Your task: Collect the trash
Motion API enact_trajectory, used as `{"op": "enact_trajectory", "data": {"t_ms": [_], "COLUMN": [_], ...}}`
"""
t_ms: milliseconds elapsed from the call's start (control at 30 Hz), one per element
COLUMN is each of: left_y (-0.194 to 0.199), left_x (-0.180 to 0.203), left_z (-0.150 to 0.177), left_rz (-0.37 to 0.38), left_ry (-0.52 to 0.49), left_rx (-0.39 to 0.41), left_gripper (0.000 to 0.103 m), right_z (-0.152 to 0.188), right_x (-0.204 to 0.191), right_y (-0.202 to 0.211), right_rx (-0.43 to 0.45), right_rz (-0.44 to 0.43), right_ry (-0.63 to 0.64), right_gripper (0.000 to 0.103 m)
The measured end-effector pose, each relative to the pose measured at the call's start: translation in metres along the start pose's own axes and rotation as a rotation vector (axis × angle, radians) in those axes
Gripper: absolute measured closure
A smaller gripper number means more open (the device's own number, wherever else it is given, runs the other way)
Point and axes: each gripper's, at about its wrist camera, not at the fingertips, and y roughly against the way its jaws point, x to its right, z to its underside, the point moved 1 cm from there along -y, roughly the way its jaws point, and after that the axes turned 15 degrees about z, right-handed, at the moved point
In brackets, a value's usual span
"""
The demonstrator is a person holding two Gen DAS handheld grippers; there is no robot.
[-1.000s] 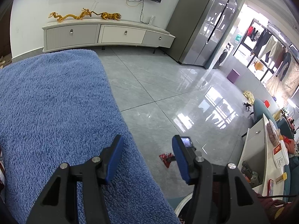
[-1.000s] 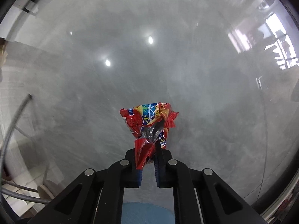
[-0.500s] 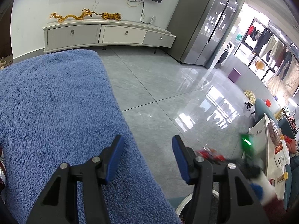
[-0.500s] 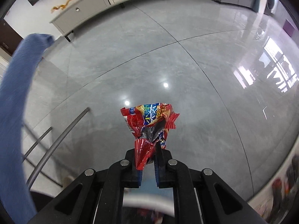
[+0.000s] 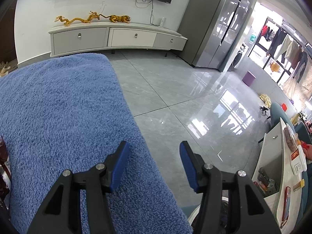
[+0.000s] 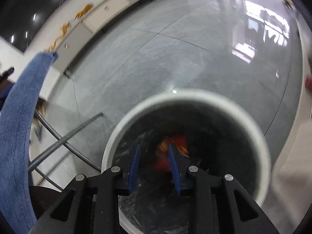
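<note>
In the right wrist view my right gripper [image 6: 154, 148] is open above the mouth of a round white trash bin [image 6: 124, 122] lined with a dark bag. A red and orange snack wrapper [image 6: 165, 156] lies blurred inside the bin, below and between the blue fingers, free of them. In the left wrist view my left gripper [image 5: 154, 148] is open and empty, over the edge of a blue towel [image 5: 58, 107] and the grey tiled floor [image 5: 175, 97]. A sliver of the bin's rim [image 5: 193, 214] shows at the bottom.
A white TV cabinet [image 5: 117, 37] with gold figurines stands against the far wall, a grey fridge [image 5: 220, 25] to its right. A white side table [image 5: 276, 165] with small items is at the right. Grey metal tubes [image 6: 64, 136] run left of the bin, under the towel [image 6: 17, 117].
My right gripper swung from the floor to over the bin, opened, and let go of the wrapper, which has dropped into the bin. The left gripper has stayed still and open.
</note>
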Motion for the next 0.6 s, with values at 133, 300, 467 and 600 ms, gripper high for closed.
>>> {"op": "enact_trajectory", "data": {"t_ms": [133, 300, 467, 600], "left_y": [-0.001, -0.002, -0.001, 0.002], "left_x": [0.000, -0.001, -0.002, -0.002], "left_z": [0.001, 0.000, 0.000, 0.002], "left_rz": [-0.006, -0.004, -0.003, -0.012], "left_ry": [-0.008, -0.007, -0.008, -0.016], "left_rx": [-0.005, -0.005, -0.004, -0.004], "left_gripper": [0.051, 0.051, 0.051, 0.051], "right_z": [0.021, 0.003, -0.009, -0.030], "right_x": [0.015, 0.030, 0.040, 0.043], "right_y": [-0.008, 0.009, 0.004, 0.000], "right_rx": [-0.004, 0.074, 0.083, 0.139], "right_rz": [-0.016, -0.057, -0.064, -0.036], "right_ry": [-0.074, -0.159, -0.215, -0.266], "right_gripper": [0.074, 0.059, 0.058, 0.054]}}
